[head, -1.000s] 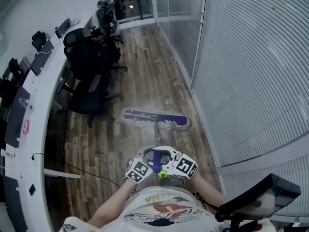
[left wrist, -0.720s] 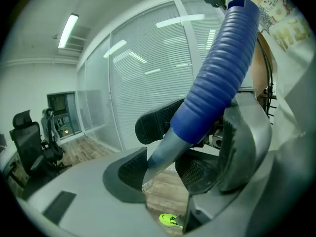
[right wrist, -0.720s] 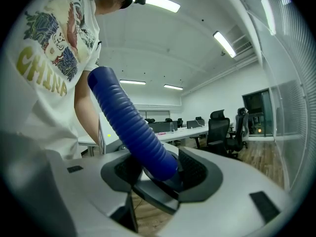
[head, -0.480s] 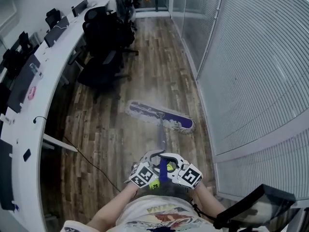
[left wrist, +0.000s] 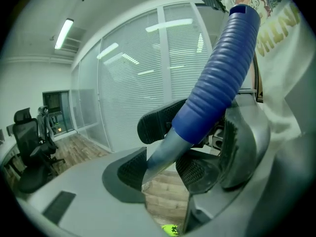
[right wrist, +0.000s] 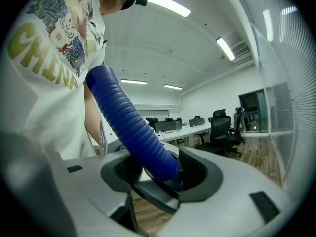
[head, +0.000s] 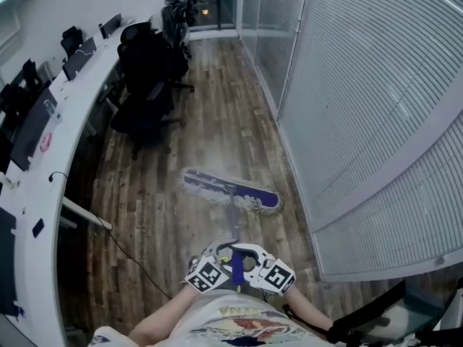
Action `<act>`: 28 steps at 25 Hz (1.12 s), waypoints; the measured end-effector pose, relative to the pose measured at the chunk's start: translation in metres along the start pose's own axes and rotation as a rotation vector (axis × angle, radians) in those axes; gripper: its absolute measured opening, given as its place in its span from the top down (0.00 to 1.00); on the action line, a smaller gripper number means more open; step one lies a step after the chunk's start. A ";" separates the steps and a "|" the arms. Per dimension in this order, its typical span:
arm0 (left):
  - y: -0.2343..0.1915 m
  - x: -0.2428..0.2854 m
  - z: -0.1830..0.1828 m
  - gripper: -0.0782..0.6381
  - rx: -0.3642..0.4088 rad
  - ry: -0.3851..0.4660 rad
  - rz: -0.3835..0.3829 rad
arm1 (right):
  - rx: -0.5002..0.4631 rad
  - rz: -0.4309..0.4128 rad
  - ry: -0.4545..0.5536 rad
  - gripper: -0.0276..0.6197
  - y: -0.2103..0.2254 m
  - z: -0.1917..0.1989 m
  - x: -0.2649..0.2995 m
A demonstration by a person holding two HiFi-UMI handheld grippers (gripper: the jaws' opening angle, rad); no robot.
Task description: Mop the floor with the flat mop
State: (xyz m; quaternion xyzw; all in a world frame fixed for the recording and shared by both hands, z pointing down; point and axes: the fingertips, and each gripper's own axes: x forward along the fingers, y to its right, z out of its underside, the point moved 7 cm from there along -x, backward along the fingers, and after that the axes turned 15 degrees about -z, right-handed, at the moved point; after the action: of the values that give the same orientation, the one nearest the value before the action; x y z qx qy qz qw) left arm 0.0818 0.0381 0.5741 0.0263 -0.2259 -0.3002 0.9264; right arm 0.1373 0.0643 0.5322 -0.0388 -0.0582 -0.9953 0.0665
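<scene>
Btwn desk (head: 49,197), partition (head: 362,107): flat mop (head: 230,191)

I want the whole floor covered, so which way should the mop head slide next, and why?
Probably a sideways sweep toward the chairs. The mop lies slanted with one end near the glass wall, so there seems little room on that side, while a broad stretch of wooden floor lies open on the other.

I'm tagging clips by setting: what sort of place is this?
Most likely an open-plan office: a long white desk with monitors, black swivel chairs, and glass walls with blinds.
</scene>
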 end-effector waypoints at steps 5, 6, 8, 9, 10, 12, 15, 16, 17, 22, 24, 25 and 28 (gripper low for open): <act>0.071 -0.038 0.001 0.67 0.033 -0.017 0.050 | 0.014 0.048 0.045 0.65 -0.080 0.011 -0.022; 0.083 -0.046 0.003 0.67 0.040 -0.016 0.055 | 0.006 0.053 0.043 0.65 -0.094 0.014 -0.024; 0.105 -0.062 0.005 0.67 0.043 -0.022 0.067 | -0.031 0.049 0.018 0.65 -0.120 0.020 -0.028; 0.114 -0.069 0.005 0.67 0.044 -0.027 0.073 | -0.044 0.046 0.012 0.65 -0.132 0.021 -0.029; 0.120 -0.076 0.004 0.67 0.048 -0.031 0.079 | -0.046 0.048 0.019 0.65 -0.141 0.020 -0.030; 0.130 -0.086 0.005 0.67 0.063 -0.034 0.096 | -0.019 0.064 0.046 0.65 -0.156 0.019 -0.029; 0.137 -0.093 0.017 0.67 0.087 -0.026 0.110 | -0.011 0.075 0.059 0.65 -0.168 0.029 -0.023; 0.136 -0.093 0.019 0.67 0.091 -0.020 0.107 | -0.032 0.067 0.047 0.64 -0.167 0.031 -0.021; 0.134 -0.093 0.019 0.67 0.093 -0.015 0.103 | -0.050 0.056 0.034 0.63 -0.164 0.032 -0.021; 0.113 -0.084 0.021 0.67 0.098 0.025 0.100 | -0.070 0.025 0.022 0.63 -0.141 0.029 -0.014; 0.099 -0.075 0.020 0.67 0.101 0.039 0.101 | -0.075 0.031 0.031 0.63 -0.125 0.027 -0.012; 0.091 -0.068 0.019 0.67 0.101 0.045 0.102 | -0.075 0.034 0.034 0.63 -0.115 0.026 -0.011; 0.062 -0.043 0.019 0.67 0.100 0.058 0.108 | -0.065 0.036 0.020 0.62 -0.078 0.026 -0.008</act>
State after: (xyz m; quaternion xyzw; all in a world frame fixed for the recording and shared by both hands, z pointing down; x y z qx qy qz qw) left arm 0.0763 0.1150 0.5849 0.0690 -0.2146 -0.2373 0.9449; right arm 0.1363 0.1449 0.5483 -0.0318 -0.0246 -0.9957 0.0839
